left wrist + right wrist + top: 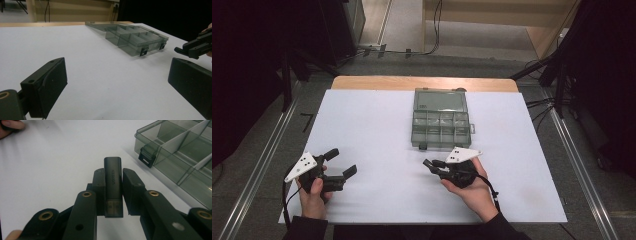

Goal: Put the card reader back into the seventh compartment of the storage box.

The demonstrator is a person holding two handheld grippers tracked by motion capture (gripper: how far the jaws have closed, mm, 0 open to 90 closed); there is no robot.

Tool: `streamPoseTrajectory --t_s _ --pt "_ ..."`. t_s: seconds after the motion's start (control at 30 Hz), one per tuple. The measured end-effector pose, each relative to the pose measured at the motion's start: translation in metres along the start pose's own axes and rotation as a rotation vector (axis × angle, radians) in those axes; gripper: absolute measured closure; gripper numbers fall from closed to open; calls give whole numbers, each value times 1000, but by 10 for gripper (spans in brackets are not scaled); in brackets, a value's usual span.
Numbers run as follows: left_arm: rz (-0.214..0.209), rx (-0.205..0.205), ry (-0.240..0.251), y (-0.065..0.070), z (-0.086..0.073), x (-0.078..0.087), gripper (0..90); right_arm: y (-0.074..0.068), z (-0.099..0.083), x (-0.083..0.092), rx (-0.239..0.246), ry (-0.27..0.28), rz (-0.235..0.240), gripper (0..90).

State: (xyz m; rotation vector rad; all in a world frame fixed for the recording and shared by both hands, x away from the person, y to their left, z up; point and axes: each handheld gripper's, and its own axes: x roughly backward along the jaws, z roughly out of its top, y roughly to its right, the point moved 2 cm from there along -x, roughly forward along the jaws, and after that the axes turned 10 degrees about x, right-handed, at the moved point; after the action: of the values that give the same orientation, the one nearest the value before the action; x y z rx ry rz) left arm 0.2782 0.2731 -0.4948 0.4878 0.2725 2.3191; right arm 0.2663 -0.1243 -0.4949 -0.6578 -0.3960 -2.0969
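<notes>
1. The right gripper (110,182) clenches a small dark adapter (113,185), holding it just near of the open compartment box (441,122).
2. The left gripper (339,167) hovers at the near left, jaws spread wide and empty.
3. The box's compartments look empty; stowing the adapter probably remains.

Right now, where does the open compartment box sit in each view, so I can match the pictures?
High view: compartment box lies at table centre, toward the far edge, lid open away from the person.
Left gripper view: upper middle to right, past the open jaws.
Right gripper view: top right corner, beyond the held USB adapter.
Shared landmark: the box's dark front latch.
</notes>
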Motion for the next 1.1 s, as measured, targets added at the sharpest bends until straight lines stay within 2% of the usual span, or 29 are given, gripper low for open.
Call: streamPoseTrajectory --t_s 0.63,1.1 --pt "3 3 -3 1 -1 -1 16 10 0 6 -21 12 -15 716" --pt "4 0 -3 1 -1 -1 16 25 7 13 -42 30 -42 716"
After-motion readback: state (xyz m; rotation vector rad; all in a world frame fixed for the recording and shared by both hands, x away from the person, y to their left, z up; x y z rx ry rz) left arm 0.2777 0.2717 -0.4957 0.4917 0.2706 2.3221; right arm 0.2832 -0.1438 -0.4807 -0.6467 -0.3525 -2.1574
